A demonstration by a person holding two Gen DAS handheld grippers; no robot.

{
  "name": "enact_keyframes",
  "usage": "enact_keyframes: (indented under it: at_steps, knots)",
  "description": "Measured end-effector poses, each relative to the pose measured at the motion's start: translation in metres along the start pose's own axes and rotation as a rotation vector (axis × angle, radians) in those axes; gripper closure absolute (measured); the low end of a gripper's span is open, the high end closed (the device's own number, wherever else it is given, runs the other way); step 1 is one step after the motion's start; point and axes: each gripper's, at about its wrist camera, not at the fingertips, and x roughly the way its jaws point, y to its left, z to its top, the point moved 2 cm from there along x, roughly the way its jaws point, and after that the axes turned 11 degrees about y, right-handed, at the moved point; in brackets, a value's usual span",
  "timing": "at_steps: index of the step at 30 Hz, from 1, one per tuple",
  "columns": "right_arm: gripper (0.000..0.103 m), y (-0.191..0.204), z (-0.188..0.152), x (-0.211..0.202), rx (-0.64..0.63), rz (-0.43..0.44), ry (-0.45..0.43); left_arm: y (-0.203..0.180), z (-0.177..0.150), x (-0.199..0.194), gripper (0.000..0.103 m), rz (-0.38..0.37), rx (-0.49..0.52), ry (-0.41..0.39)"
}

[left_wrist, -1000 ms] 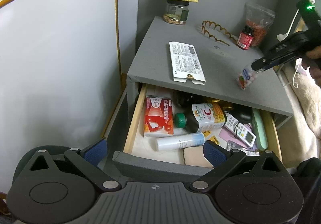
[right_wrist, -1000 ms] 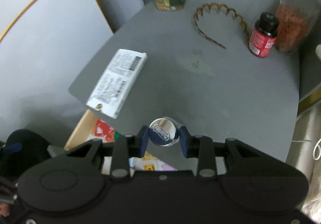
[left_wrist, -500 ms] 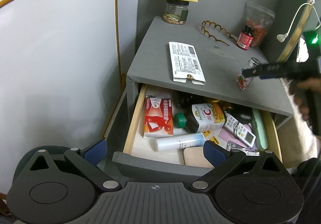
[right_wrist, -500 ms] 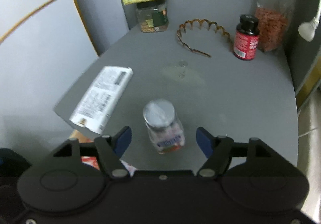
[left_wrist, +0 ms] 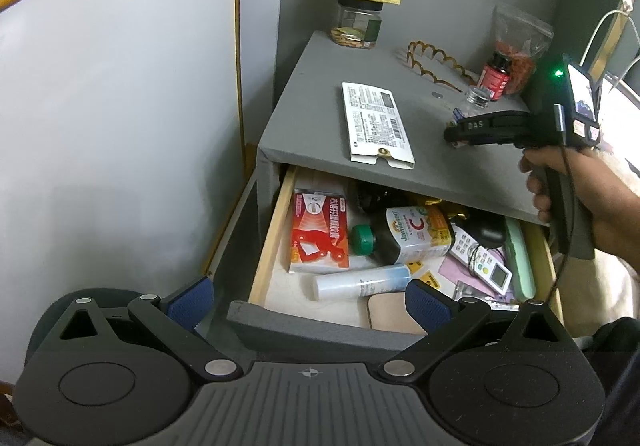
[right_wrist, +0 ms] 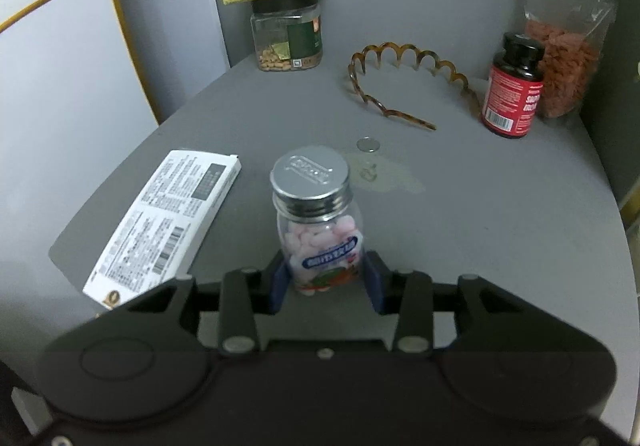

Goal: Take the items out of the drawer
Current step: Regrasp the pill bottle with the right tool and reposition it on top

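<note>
While it stands upright on the grey desk (right_wrist: pixel 500 214), the candy jar (right_wrist: pixel 318 222), clear with a silver screw lid and pink sweets inside, sits between the right gripper (right_wrist: pixel 325 278) pads, narrowly parted; contact is unclear. Over the open drawer (left_wrist: pixel 276 234), the left gripper (left_wrist: pixel 308 296) is spread wide, holding nothing.

My small clear candy jar (right_wrist: pixel 320 230), silver screw lid on and pink pieces inside, stands upright on the grey cabinet top (right_wrist: pixel 480 226). Below, the drawer (left_wrist: pixel 304 322) hangs open, crowded with boxes and bottles.
</note>
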Motion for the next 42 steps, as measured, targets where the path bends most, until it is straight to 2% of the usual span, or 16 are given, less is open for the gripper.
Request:
enact_keyframes:
  at_steps: [1,4,9,11,18,22,24,25,27,28,34,37,38,40,41,42]
  knots:
    - [0.043,0.0,-0.006,-0.008,0.028,-0.008,-0.025,0.0,0.0,0.0,0.002,-0.001,-0.001,-0.002]
    - [0.043,0.004,-0.033,-0.038,0.11,0.025,-0.104,0.0,0.0,0.001,0.002,-0.011,-0.01,0.007]
    - [0.069,0.034,-0.047,-0.043,0.058,0.123,-0.048,-0.001,-0.001,-0.001,0.002,-0.033,-0.011,0.009]
    - [0.072,0.05,-0.041,-0.028,0.02,0.123,-0.013,-0.002,-0.001,-0.001,0.002,-0.026,-0.008,0.009]
    - [0.073,0.086,-0.031,-0.012,-0.071,0.129,0.001,0.002,-0.001,-0.003,0.002,-0.013,-0.02,-0.002]
    - [0.071,0.069,-0.037,-0.029,-0.021,0.078,-0.07,0.001,-0.001,-0.002,0.002,-0.014,-0.013,0.001]
    - [0.057,0.054,-0.041,-0.043,0.001,0.057,-0.124,0.001,0.0,-0.003,0.002,-0.02,-0.012,0.0]
    - [0.052,0.042,-0.043,-0.053,0.018,0.014,-0.177,0.0,0.001,-0.003,0.002,-0.024,-0.01,-0.001]
    - [0.031,0.029,-0.045,-0.063,0.042,-0.044,-0.231,-0.002,0.001,-0.004,0.002,-0.032,-0.006,-0.002]
    - [0.027,0.017,-0.045,-0.067,0.079,-0.095,-0.263,-0.002,0.002,-0.003,0.002,-0.031,-0.005,-0.001]
    - [0.025,0.002,-0.031,-0.043,0.04,-0.104,-0.229,-0.001,0.002,-0.005,0.002,-0.03,-0.004,-0.006]
    - [0.025,0.009,-0.022,-0.027,0.012,-0.156,-0.233,-0.001,0.0,-0.004,0.002,-0.033,-0.015,0.004]
    - [0.026,0.012,-0.019,-0.021,-0.004,-0.15,-0.23,-0.001,-0.001,-0.005,0.002,-0.039,-0.017,0.006]
    - [0.04,0.018,-0.014,-0.013,-0.031,-0.129,-0.216,-0.002,-0.001,-0.006,0.002,-0.049,-0.018,0.006]
    - [0.058,0.021,-0.011,-0.008,-0.046,-0.113,-0.201,-0.002,-0.001,-0.007,0.002,-0.051,-0.014,0.003]
    - [0.065,0.024,-0.009,-0.006,-0.049,-0.103,-0.194,-0.003,-0.002,-0.008,0.002,-0.053,-0.01,0.0]
